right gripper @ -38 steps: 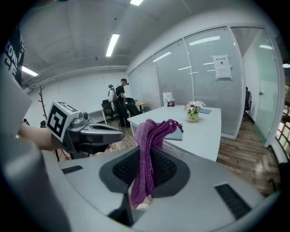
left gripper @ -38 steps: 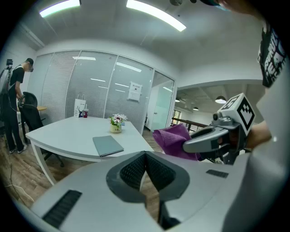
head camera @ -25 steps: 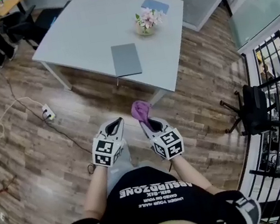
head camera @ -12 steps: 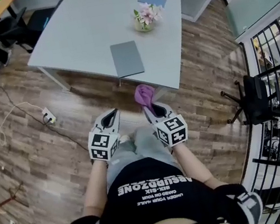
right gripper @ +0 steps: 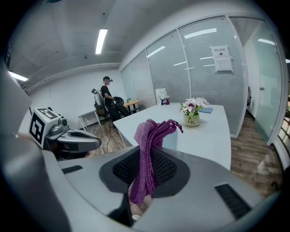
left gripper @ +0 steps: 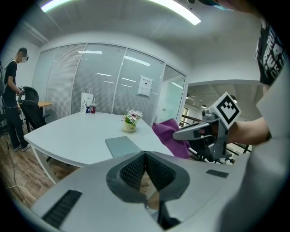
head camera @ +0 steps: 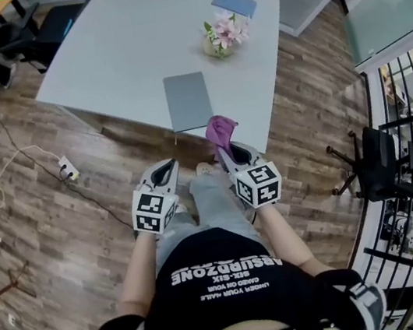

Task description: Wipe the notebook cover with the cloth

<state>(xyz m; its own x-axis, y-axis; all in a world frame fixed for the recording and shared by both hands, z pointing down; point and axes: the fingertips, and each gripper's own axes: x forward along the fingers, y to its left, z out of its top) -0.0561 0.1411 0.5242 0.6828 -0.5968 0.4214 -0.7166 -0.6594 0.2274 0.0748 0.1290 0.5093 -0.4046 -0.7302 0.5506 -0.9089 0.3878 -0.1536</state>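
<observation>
Holding the purple cloth (head camera: pixel 221 128) pinched between its closed jaws, the right gripper (head camera: pixel 226 151) hangs at the near edge of the white tabletop (head camera: pixel 123 48). The cloth stands bunched upright and is not yet on the grey notebook (head camera: pixel 188 101), which lies flat and closed against that near edge, just beyond the cloth. The left gripper (head camera: pixel 165 174) has its jaws together on nothing. To wipe well, I judge that a broad fold of cloth should be lowered onto the cover and drawn along it in long strokes, with the left gripper pinning a corner so the notebook cannot slide off. Farther in stands a vase of flowers (head camera: pixel 222 36), and a blue booklet (head camera: pixel 233 3) lies near the far corner. Wood-plank floor (head camera: pixel 35 222) and a black railing (head camera: pixel 410 108) surround the tabletop.
</observation>
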